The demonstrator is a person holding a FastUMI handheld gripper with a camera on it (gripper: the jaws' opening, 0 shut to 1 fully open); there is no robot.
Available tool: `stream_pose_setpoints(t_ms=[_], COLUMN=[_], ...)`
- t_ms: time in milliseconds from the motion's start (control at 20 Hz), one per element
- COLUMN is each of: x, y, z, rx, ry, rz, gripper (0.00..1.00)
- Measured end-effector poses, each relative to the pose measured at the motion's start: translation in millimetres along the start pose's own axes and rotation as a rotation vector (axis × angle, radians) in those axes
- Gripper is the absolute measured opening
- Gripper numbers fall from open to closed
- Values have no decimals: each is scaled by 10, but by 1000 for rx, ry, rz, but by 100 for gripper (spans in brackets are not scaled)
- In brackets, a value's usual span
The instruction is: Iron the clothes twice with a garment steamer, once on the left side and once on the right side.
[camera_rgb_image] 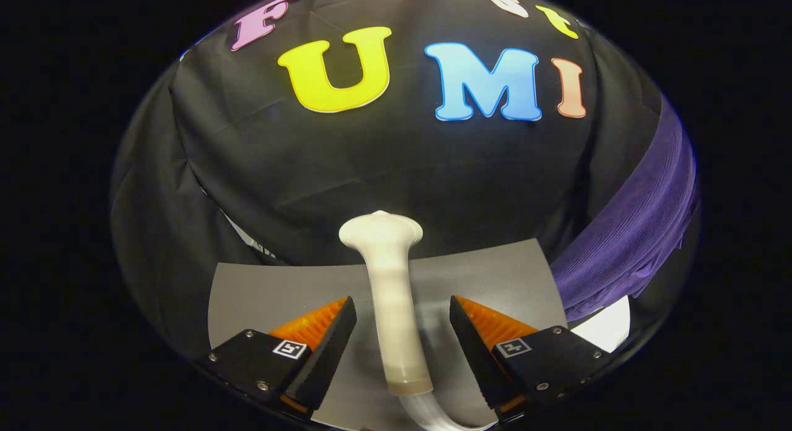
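A white garment steamer (396, 295) lies on the grey tabletop (260, 289), handle toward me and its wide head (381, 229) pointing away. Its handle runs between my two fingers, and a clear hose (427, 412) leaves its near end. My gripper (402, 323) is open, with a gap on each side between the fingers and the handle. A purple garment (637, 227) hangs to the right, beyond the right finger (476, 338), against the black cloth wall.
The black booth cloth (383, 159) rises straight behind the table's far edge. A white surface (609, 329) shows below the purple garment at the table's right side. A narrow pale strip (247, 236) peeks under the cloth at the left.
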State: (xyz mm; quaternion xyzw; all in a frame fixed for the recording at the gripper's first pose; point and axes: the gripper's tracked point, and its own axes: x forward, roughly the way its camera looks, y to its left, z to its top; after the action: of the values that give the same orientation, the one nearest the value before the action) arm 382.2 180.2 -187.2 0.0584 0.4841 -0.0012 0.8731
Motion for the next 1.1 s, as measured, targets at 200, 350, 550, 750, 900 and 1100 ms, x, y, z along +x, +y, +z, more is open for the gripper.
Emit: stream_pose_setpoints(t_ms=[200, 350, 550, 750, 900, 1100], x=[267, 252, 294, 297, 293, 260], y=[88, 25, -34, -53, -43, -43], z=[-244, -226, -240, -249, -249, -264], rx=[87, 50, -26, -23, -31, -56], ry=[81, 32, 3, -33, -74, -108], rz=[18, -50, -113, -125, -124, -125], gripper=[93, 84, 52, 45, 38, 38])
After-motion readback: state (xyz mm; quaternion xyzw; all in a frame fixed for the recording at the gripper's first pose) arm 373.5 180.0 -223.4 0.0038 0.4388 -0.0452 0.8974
